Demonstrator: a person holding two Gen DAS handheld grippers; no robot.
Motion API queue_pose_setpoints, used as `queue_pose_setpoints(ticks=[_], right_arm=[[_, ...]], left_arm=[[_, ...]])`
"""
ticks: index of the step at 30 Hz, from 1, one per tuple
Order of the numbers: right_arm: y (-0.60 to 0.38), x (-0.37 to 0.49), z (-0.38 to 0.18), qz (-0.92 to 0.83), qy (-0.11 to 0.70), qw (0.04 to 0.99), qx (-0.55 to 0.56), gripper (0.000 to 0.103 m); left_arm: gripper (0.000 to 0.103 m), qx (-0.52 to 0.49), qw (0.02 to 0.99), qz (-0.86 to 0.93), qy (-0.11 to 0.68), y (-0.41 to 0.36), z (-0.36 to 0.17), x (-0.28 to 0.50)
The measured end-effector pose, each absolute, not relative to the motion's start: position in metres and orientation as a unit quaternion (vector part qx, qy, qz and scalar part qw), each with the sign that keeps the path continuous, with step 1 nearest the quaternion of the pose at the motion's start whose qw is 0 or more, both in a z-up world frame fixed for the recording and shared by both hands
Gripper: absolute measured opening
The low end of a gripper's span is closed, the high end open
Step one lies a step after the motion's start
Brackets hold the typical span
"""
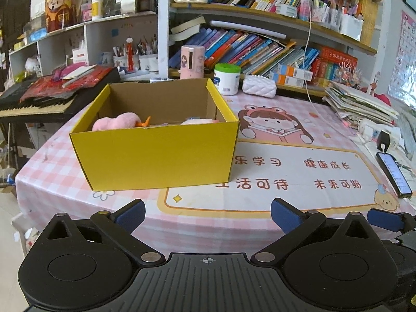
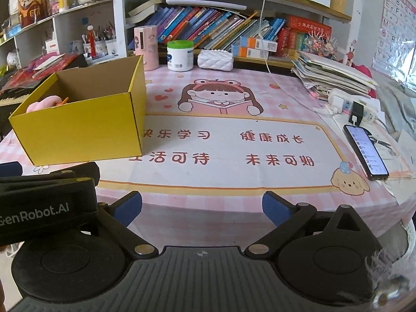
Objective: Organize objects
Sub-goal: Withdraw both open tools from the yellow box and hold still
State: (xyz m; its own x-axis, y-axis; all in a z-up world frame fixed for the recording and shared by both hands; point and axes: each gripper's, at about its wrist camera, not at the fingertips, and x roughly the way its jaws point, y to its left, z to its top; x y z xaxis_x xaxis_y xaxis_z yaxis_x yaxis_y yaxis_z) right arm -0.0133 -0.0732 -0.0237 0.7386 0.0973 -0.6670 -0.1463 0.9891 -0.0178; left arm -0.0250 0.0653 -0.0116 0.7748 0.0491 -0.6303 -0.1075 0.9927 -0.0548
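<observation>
A yellow cardboard box (image 1: 156,156) stands open on the pink checked tablecloth (image 1: 286,223); the right wrist view has the box (image 2: 83,127) at the left. Inside lie a pink plush toy (image 1: 114,123) with an orange part and another pale pink item (image 1: 199,122), mostly hidden by the front wall. My left gripper (image 1: 208,215) is open near the table's front edge, short of the box, nothing between its blue pads. My right gripper (image 2: 202,208) is open over the cloth, right of the box, also holding nothing. The left gripper's body (image 2: 44,195) shows at the left of the right wrist view.
A phone (image 2: 365,153) lies at the table's right edge by a power strip (image 2: 351,104) and a stack of papers (image 2: 335,75). At the back stand a green-lidded jar (image 2: 180,56), a pink canister (image 2: 146,48) and a white quilted pouch (image 2: 215,61). Bookshelves rise behind; a keyboard (image 1: 33,106) sits left.
</observation>
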Motion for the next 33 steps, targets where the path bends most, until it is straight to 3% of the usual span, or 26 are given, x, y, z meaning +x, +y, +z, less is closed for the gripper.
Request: queue_pose_setpoints(ticks=[33], right_arm=[[-0.0727, -0.0188, -0.0224, 0.061, 0.356, 0.932, -0.03, 0.103]], left_arm=[[0.103, -0.056, 0.939, 0.038, 0.337, 0.0689, -0.0119, -0.0282]])
